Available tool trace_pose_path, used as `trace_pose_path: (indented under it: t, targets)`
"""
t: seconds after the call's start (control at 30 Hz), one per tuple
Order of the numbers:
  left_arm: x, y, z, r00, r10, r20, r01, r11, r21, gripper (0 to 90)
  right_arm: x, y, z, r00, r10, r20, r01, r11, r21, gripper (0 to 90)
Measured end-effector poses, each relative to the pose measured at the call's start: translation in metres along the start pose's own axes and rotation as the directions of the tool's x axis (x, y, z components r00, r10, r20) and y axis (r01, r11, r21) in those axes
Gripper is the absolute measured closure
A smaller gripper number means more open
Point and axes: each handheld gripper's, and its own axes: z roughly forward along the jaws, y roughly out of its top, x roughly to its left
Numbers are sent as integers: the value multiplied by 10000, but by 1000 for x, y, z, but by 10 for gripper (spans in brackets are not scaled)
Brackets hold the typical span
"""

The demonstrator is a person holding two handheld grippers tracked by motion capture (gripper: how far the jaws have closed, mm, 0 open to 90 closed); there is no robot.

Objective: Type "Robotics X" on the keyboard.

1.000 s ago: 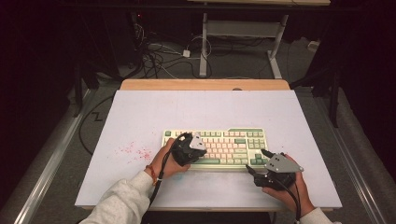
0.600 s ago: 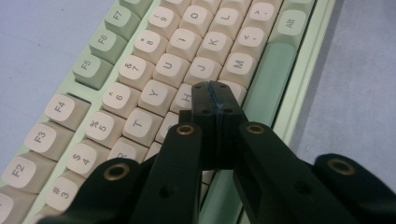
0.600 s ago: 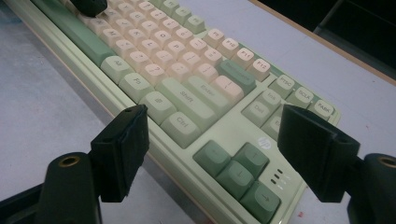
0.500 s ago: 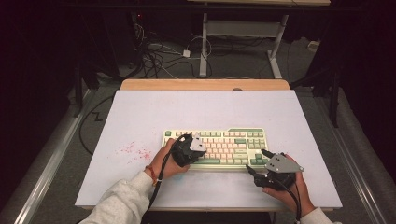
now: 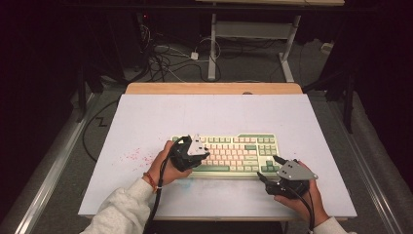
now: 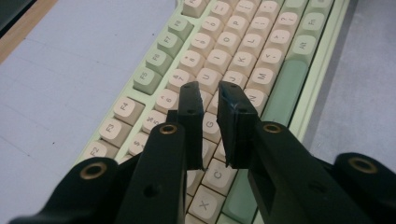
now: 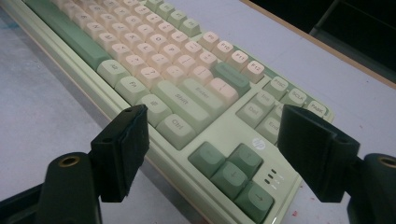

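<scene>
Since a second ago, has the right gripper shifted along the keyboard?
No. The right gripper sits at the same spot off the keyboard's arrow-key corner in the high view, jaws wide open.

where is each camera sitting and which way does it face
High view: above the person's side, facing forward and down on the table; both forearms and each hand-held gripper show.
Left gripper view: rides the left hand-held gripper, facing along its own nearly closed jaws at letter keys.
Right gripper view: rides the right hand-held gripper, facing between wide jaws at the arrow keys.
All three share the keyboard.
</scene>
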Motion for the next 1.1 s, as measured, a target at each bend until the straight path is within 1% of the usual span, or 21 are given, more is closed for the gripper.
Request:
trace_pose_path:
  t: [0.07, 0.1, 0.13, 0.2, 0.23, 0.27, 0.3, 0.37, 0.4, 0.43, 0.47, 0.53, 0.73, 0.8, 0.9, 0.93, 1.0, 1.03, 1.1]
  targets:
    - [1, -2, -2, 10000, 16, -53, -16, 10000, -66, 719, 0, 0, 0, 10000, -5, -4, 5, 10000, -10, 252]
    - [2, -3, -4, 9998, -38, -220, 35, 9999, -126, 699, 0, 0, 0, 10000, 17, -1, -17, 10000, -25, 252]
    - [2, -3, -4, 9998, -38, -220, 35, 9999, -126, 681, 0, 0, -1, 10000, 24, 1, -24, 10000, -26, 252]
    - [3, -5, -7, 9995, -70, -293, 60, 9994, -327, 616, -1, 0, -1, 10000, 32, 23, -32, 10000, -15, 252]
    - [3, -6, -9, 9991, -84, -414, 70, 9994, -333, 616, -1, 0, -1, 10000, 32, 23, -32, 10000, -15, 252]
    - [4, -7, -10, 9989, -81, -454, 65, 9993, -361, 557, -1, 0, -1, 10000, 48, 17, -48, 10000, -20, 253]
    - [5, -8, -11, 9987, -121, -491, 101, 9991, -421, 545, -1, 0, -1, 10000, 39, 14, -39, 10000, -12, 253]
    - [5, -11, -16, 9974, -200, -698, 153, 9976, -669, 477, -1, 0, -1, 10000, 50, 22, -50, 10000, 0, 253]
    - [5, -11, -17, 9965, -162, -824, 103, 9974, -717, 459, -1, 0, -1, 10000, 59, 21, -59, 10000, -6, 254]
    - [5, -11, -17, 9965, -162, -824, 103, 9974, -717, 442, -1, 0, -1, 10000, 62, 15, -62, 10000, -9, 254]
    - [5, -13, -20, 9954, -187, -935, 108, 9964, -838, 419, -1, 0, -1, 10000, 59, 21, -59, 10000, -6, 254]
    - [5, -15, -22, 9940, -211, -1076, 109, 9955, -938, 357, -1, 0, -1, 10000, 68, 13, -68, 10000, -19, 254]
    - [6, -21, -27, 9920, -324, -1224, 175, 9925, -1209, 259, -1, 0, -1, 10000, 55, -11, -55, 10000, -4, 255]
    - [6, -23, -28, 9916, -314, -1253, 163, 9927, -1196, 242, -2, 1, -1, 10000, 89, 5, -89, 10000, -35, 255]
    - [6, -28, -31, 9908, -361, -1306, 191, 9914, -1294, 234, -2, 1, -1, 10000, 87, 21, -87, 10000, -27, 256]
    - [6, -31, -34, 9908, -339, -1311, 141, 9887, -1493, 218, -2, 1, -1, 9999, 118, 9, -118, 9999, -44, 255]
    - [5, -33, -35, 9907, -344, -1316, 141, 9882, -1523, 214, -2, 1, -2, 10000, 92, 18, -92, 9999, -48, 255]
    - [5, -36, -37, 9884, -341, -1480, 120, 9890, -1474, 214, -2, 1, -1, 10000, 98, 17, -98, 9999, -42, 255]
    - [5, -38, -39, 9879, -328, -1519, 107, 9895, -1440, 214, -2, 1, -1, 9999, 124, -16, -124, 9999, -33, 257]
